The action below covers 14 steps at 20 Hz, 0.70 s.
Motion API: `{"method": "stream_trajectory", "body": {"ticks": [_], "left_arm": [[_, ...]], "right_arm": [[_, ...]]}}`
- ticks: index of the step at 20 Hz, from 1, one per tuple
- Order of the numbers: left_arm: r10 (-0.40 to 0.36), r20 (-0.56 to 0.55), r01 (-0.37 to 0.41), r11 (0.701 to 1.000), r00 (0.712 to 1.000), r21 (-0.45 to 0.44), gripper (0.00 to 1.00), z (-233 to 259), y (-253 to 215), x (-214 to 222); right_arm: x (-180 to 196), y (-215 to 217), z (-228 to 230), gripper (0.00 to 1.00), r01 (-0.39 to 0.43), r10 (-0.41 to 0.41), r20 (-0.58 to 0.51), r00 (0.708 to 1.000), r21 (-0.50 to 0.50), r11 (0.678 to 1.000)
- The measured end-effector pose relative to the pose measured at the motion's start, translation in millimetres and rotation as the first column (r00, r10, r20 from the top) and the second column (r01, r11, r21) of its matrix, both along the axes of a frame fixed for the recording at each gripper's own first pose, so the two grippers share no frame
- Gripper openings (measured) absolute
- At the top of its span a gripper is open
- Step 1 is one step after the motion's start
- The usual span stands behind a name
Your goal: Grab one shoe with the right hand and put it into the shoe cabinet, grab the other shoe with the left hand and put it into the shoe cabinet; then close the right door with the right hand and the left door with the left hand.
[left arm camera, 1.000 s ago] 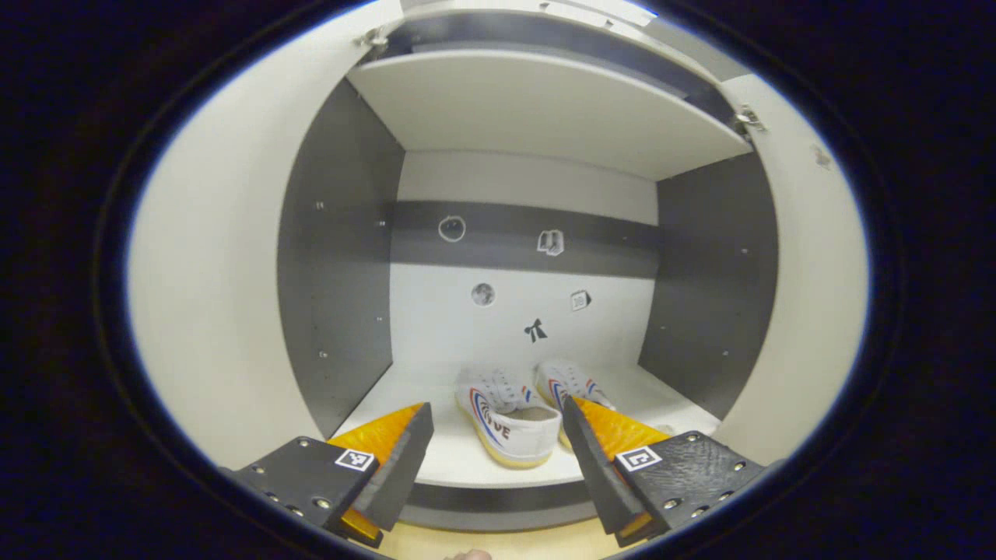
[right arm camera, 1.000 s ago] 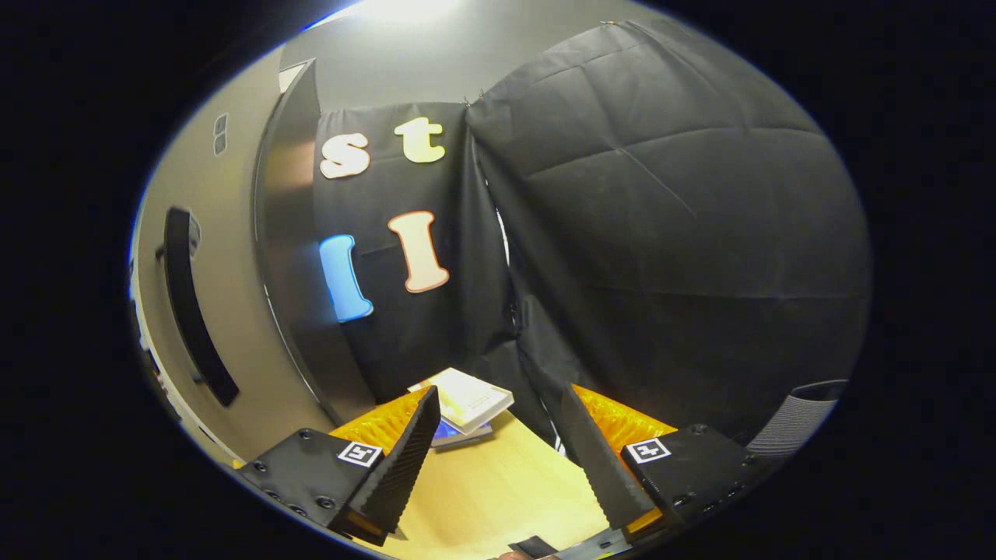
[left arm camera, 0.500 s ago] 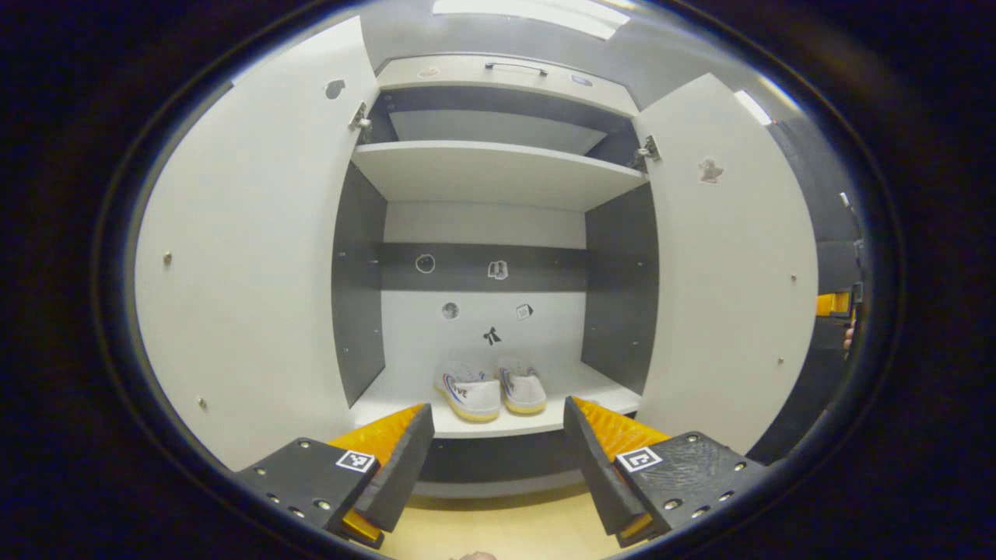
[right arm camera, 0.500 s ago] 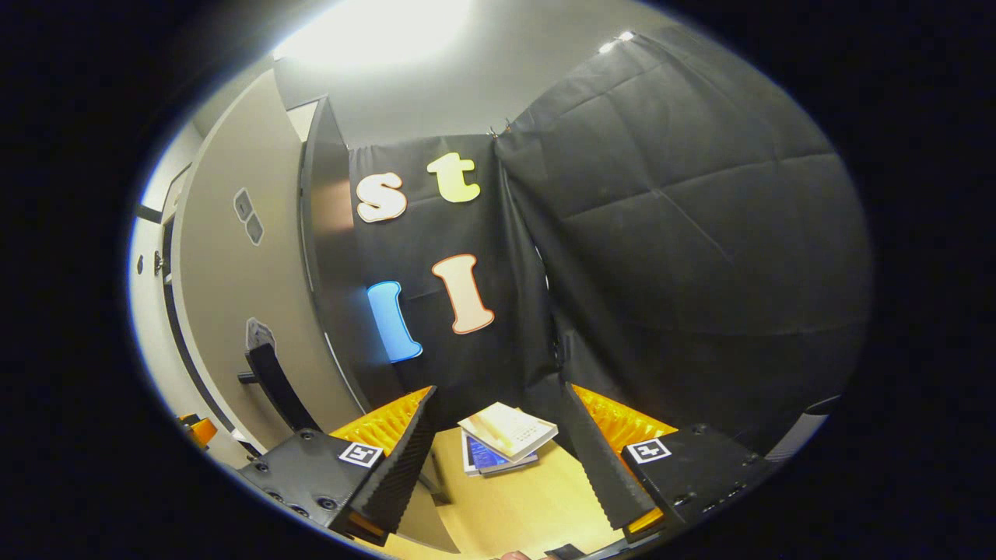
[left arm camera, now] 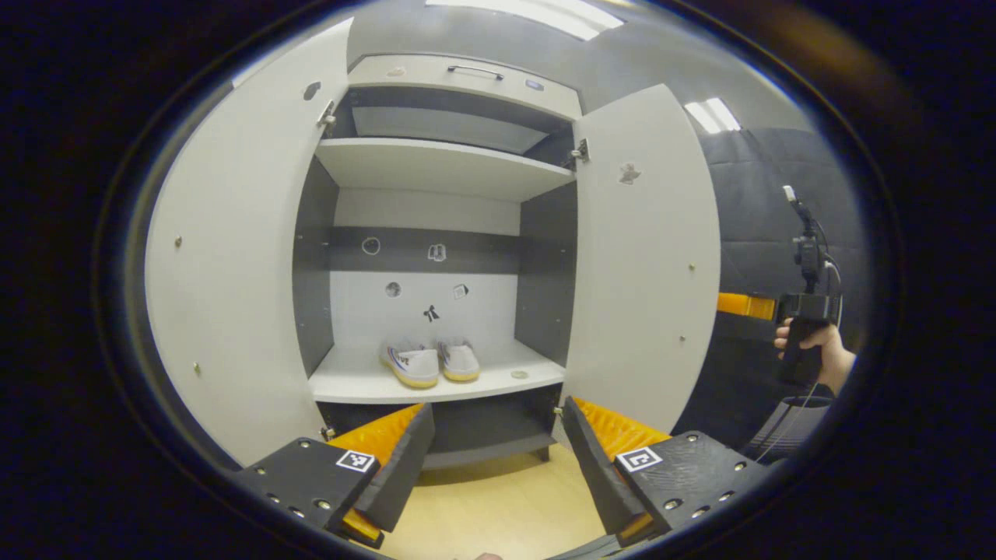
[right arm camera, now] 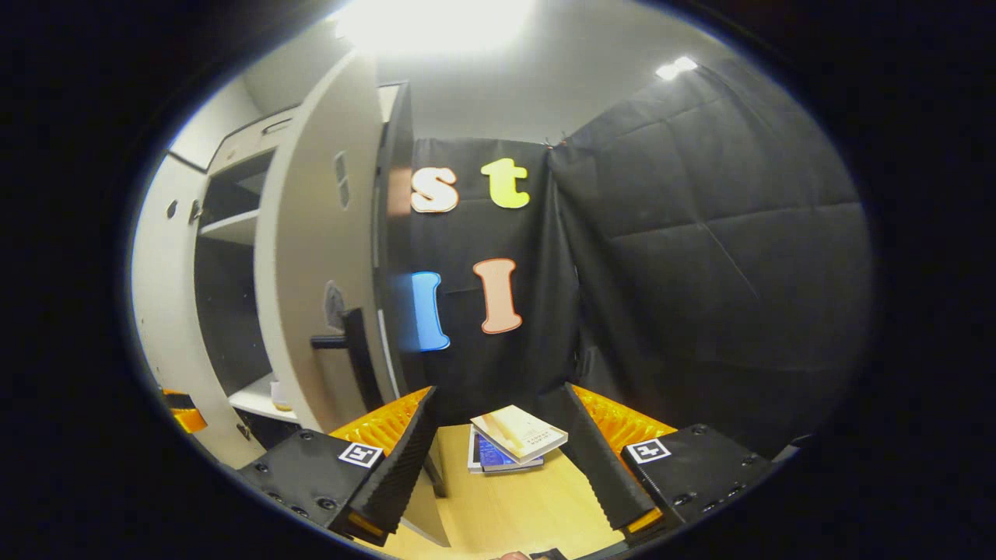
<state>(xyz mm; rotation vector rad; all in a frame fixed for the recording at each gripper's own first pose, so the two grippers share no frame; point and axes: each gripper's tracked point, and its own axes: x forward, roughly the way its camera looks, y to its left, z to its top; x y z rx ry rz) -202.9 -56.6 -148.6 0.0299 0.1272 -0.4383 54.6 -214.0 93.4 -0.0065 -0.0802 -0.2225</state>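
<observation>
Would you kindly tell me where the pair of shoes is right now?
In the left gripper view, the shoes sit side by side on the cabinet's lower shelf, left of centre, between the two open doors.

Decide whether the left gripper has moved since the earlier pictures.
Yes. The left gripper has backed away from the cabinet: the shoes look smaller and both doors now show.

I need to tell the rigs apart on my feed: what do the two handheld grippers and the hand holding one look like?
Both the left gripper and the right gripper have two wedge-shaped fingers with ribbed faces on dark, bolted blocks, each bearing a square black-and-white marker. In the left gripper view, a bare hand grips a dark handle, with a mast and a cable above it. No sleeve is visible.
</observation>
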Motion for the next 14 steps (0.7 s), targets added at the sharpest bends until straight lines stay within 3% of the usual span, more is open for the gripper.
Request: {"method": "stream_trajectory", "body": {"ticks": [3, 7, 10, 11, 14], "left_arm": [[-0.037, -0.005, 0.037, 0.999, 0.999, -0.031, 0.96, -2.2, -1.8, -17.8], [-0.039, -0.024, 0.038, 0.999, 0.999, -0.034, 0.97, -12.5, 10.0, -35.3], [-0.044, -0.038, 0.042, 0.998, 0.998, -0.054, 0.97, -15.2, 15.8, -45.0], [-0.043, -0.038, 0.041, 0.998, 0.998, -0.054, 0.97, -14.6, 17.3, -47.3], [-0.035, -0.033, 0.033, 0.998, 0.999, -0.058, 0.96, -11.2, 24.2, -51.0]], "right_arm": [[-8.7, 2.6, -1.5, 0.91, 0.07, -0.069, 0.008, 0.998, -0.093, 0.993], [-6.2, 19.8, -0.6, 0.91, 0.028, -0.028, -0.011, 1.0, 0.007, 1.0], [-10.4, 25.9, 2.7, 0.91, 0.042, -0.042, -0.007, 0.999, -0.013, 0.999], [-12.3, 27.8, 2.6, 0.87, 0.05, -0.051, -0.009, 0.999, -0.021, 0.999], [-13.6, 41.9, 2.8, 0.91, 0.041, -0.041, -0.018, 0.999, 0.001, 0.999]]}}
